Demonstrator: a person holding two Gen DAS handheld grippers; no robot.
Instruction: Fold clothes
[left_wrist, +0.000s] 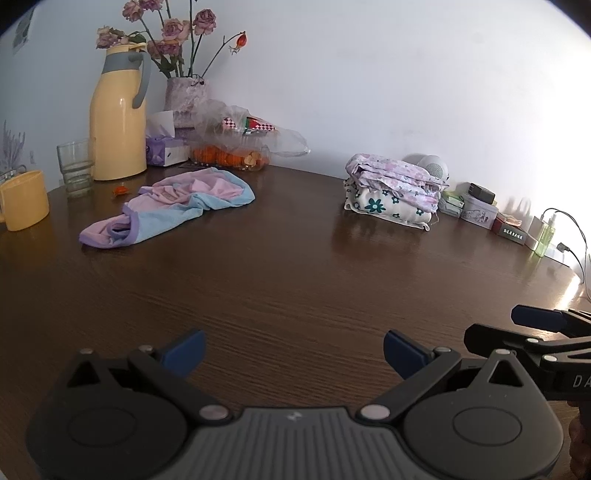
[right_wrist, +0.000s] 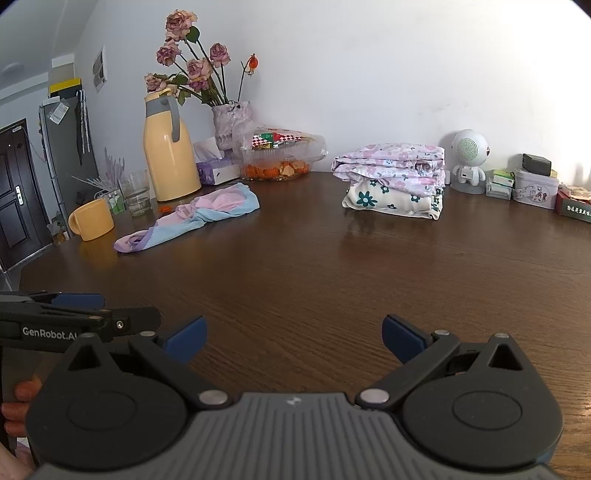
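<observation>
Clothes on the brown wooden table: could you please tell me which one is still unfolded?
The pink, blue and purple garment near the yellow thermos jug lies crumpled and loose; the floral cloths further right sit folded in a stack.

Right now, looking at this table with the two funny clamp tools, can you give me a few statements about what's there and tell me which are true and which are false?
1. Both the left gripper and the right gripper are open and hold nothing. True.
2. The pink and blue garment is neatly folded. False: it lies crumpled and stretched out on the table.
3. A stack of folded floral clothes sits near the wall. True.
4. The yellow thermos jug lies on its side. False: it stands upright.
5. The yellow mug sits on top of the folded stack. False: it stands on the table, at the left near the drinking glass.
</observation>
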